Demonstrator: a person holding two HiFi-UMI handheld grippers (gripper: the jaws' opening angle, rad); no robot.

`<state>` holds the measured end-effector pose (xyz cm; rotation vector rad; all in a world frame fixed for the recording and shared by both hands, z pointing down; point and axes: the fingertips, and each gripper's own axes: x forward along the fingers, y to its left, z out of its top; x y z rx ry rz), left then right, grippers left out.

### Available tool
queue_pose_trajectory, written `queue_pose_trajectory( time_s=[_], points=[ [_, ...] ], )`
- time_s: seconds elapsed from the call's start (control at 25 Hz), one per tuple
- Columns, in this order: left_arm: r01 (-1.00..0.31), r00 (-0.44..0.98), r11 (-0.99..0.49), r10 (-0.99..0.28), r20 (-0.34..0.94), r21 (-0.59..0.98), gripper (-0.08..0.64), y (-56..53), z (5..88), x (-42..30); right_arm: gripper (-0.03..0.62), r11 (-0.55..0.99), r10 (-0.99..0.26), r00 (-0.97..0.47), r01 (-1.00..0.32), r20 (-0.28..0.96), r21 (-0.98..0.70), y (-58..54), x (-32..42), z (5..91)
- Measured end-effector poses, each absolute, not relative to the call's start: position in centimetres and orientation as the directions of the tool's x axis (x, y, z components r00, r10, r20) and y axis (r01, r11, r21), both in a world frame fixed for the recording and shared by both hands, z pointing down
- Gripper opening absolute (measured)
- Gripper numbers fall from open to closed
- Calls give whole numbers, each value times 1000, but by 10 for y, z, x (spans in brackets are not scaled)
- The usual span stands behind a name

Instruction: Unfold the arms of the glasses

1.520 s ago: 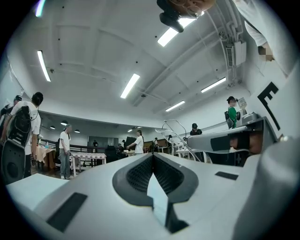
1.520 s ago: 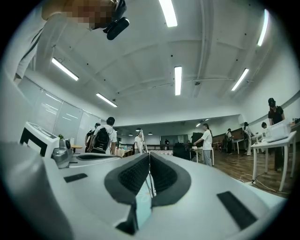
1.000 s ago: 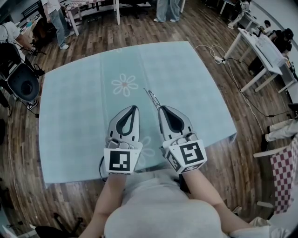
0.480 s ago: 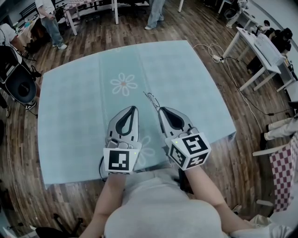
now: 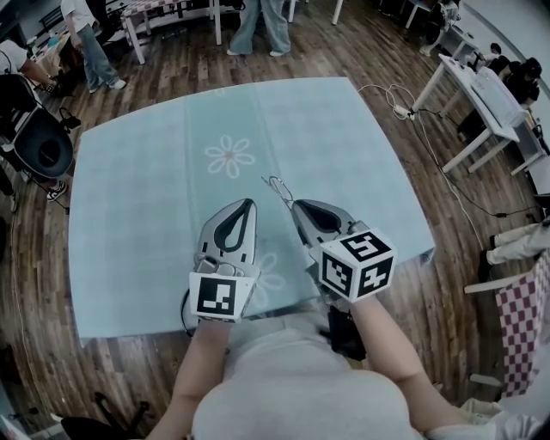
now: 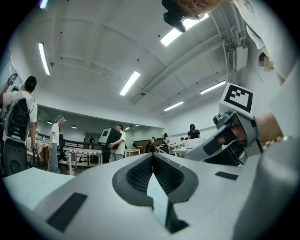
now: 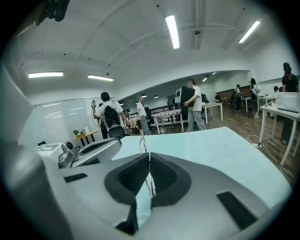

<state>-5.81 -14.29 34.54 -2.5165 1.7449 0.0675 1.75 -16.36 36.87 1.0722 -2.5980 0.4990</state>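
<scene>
Thin wire-framed glasses stick out from the tip of my right gripper, just above the pale teal tablecloth. In the right gripper view the wire frame runs between the pads, and the right gripper is shut on it. My left gripper hovers beside it on the left, shut with nothing in it. In the left gripper view its jaws meet, and the right gripper shows at the right. The left gripper also appears in the right gripper view.
A daisy print lies on the cloth beyond the grippers. White desks and a floor cable are at the right, a black chair at the left. People stand past the far edge.
The right gripper has tipped nose-down and rolled, its marker cube swinging up toward me. The glasses' tip dropped a little toward the cloth. The left gripper stayed put.
</scene>
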Motion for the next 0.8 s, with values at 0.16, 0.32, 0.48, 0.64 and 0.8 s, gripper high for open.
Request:
queue_pose_trajectory(
  time_s=[0.16, 0.32, 0.48, 0.64, 0.8],
  points=[
    [-938, 346, -345, -937, -56, -27, 9, -144, 352, -59, 14, 673, -571, -708, -694, 415, -256, -164, 16, 372],
    [-938, 346, -345, -938, -14, -29, 11, -147, 358, -59, 14, 685, -526, -714, -678, 463, -267, -166, 17, 377],
    [-931, 363, -362, -932, 0, -33, 11, -148, 364, -54, 14, 698, -488, -713, -665, 503, -267, -165, 19, 382],
    [-921, 388, -388, -922, 2, -36, 11, -149, 366, -49, 14, 710, -440, -719, -645, 538, -282, -164, 19, 385],
    [-918, 397, -397, -918, -13, -28, 12, -148, 365, -48, 14, 721, -398, -722, -628, 566, -293, -165, 22, 383]
  ],
)
